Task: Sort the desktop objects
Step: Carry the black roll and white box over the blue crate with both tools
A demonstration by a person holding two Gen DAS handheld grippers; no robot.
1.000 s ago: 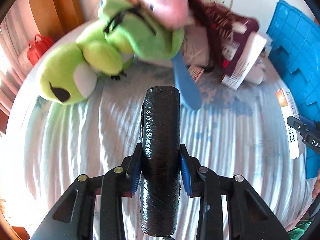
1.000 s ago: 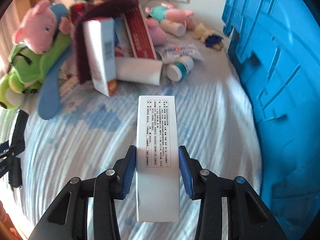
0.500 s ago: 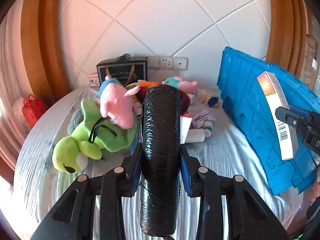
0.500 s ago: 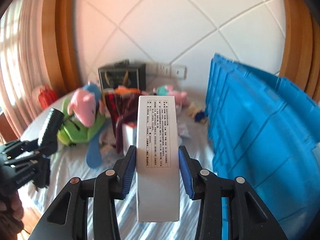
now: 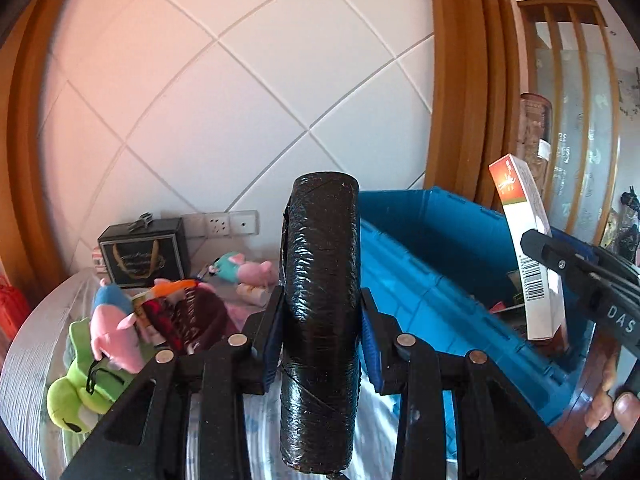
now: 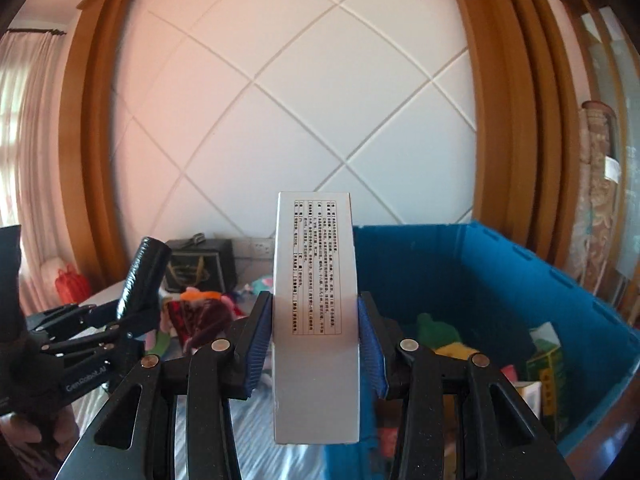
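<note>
Both hands are up in the air, each with a load. The left gripper is clamped on a black wrapped roll, blue pads pressing its sides near the middle so it stands tall between the jaws with plenty sticking out above and below. That mid-length grip looks chosen for balance: a long cylinder pinched at one end would swing.

Over on the right, the right gripper is closed on a white carton, printed face toward the camera, pads squeezing its two narrow edges. Holding it by the edges keeps the flat faces from buckling, a fair call for thin cardboard.

Ahead and to the right sits the blue crate, open at the top, and it already has a green and yellow box and other bits lying at its bottom, so this reads as the drop-off bin. The carton hangs near the crate's left wall, the roll just left of that wall, both above rim level by the look of it.

Off to the left, the table carries the unsorted pile: a green plush frog, a pink plush, a dark red bundle. Plenty left to sort, I'd judge
</note>
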